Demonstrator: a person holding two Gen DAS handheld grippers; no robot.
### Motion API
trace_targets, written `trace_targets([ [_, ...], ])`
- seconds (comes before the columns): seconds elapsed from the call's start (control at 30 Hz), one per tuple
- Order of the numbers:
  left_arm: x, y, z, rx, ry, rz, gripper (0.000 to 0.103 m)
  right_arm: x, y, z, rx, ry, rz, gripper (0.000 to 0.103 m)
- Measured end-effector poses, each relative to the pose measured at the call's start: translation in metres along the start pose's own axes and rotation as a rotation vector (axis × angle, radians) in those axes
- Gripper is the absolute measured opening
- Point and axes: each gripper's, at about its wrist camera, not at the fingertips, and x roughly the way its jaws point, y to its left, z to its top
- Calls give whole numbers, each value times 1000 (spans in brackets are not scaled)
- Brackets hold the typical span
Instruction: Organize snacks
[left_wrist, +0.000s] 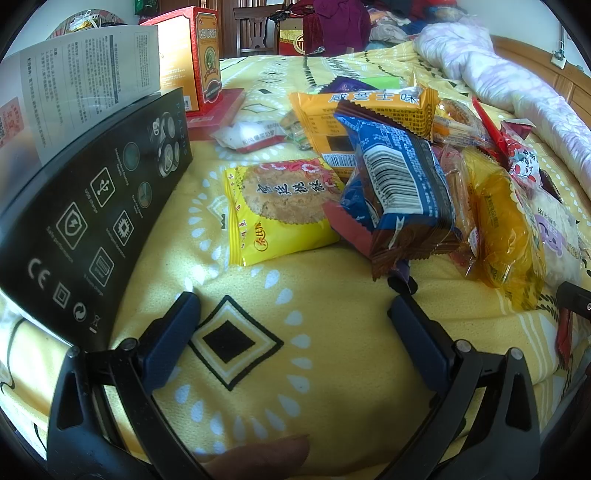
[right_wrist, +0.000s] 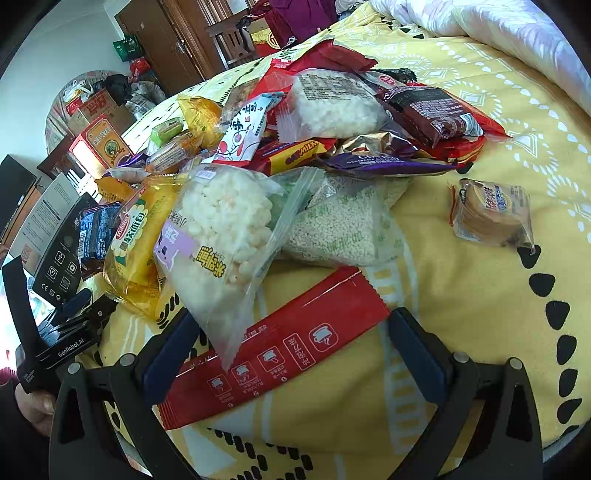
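A heap of packaged snacks lies on a yellow patterned bedspread (left_wrist: 332, 295). In the left wrist view my left gripper (left_wrist: 295, 317) is open and empty above bare bedspread, just short of a yellow biscuit packet (left_wrist: 280, 210) and a blue packet with a barcode (left_wrist: 402, 184). In the right wrist view my right gripper (right_wrist: 291, 332) is open, its fingers either side of a long red sachet (right_wrist: 280, 347), with a clear bag of white puffed rice (right_wrist: 221, 236) overlapping the sachet. A lone round-biscuit packet (right_wrist: 491, 214) lies apart at the right.
A black product box (left_wrist: 92, 218) stands at the left, with a white box (left_wrist: 85, 77) and an orange-red box (left_wrist: 199, 55) behind it. A rolled lilac quilt (left_wrist: 517, 81) lies at the back right. The left gripper shows in the right wrist view (right_wrist: 70, 325).
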Motion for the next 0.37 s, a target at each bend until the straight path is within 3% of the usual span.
trace_targets([
  [0.37, -2, -1, -1, -2, -11, -5, 103, 0, 0, 1, -1, -1, 1, 103],
])
